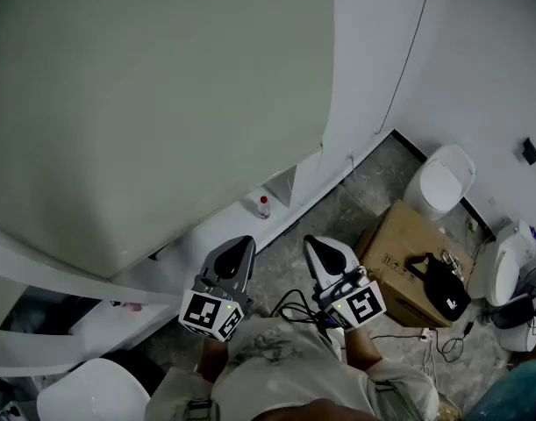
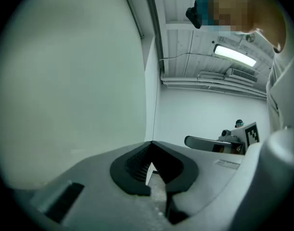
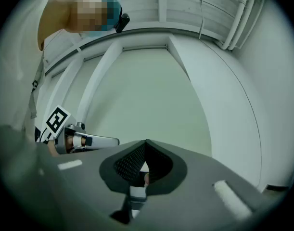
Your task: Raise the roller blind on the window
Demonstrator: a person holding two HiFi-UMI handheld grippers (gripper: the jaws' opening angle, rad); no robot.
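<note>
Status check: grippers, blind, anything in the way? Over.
Both shut, empty: left gripper, right gripper, short of the window. Task: roller blind down, untouched. Path clear; small bottle on sill.

I'm holding both grippers out in front of me, side by side, close together but not touching, both pointing away from my chest. My left gripper (image 1: 239, 246) has its jaws closed tip to tip, with nothing between them. My right gripper (image 1: 315, 246) is the same, jaws together and empty. Each marker cube (image 1: 210, 314) sits at the near end, and my forearms (image 1: 366, 351) run back from beneath them.
</note>
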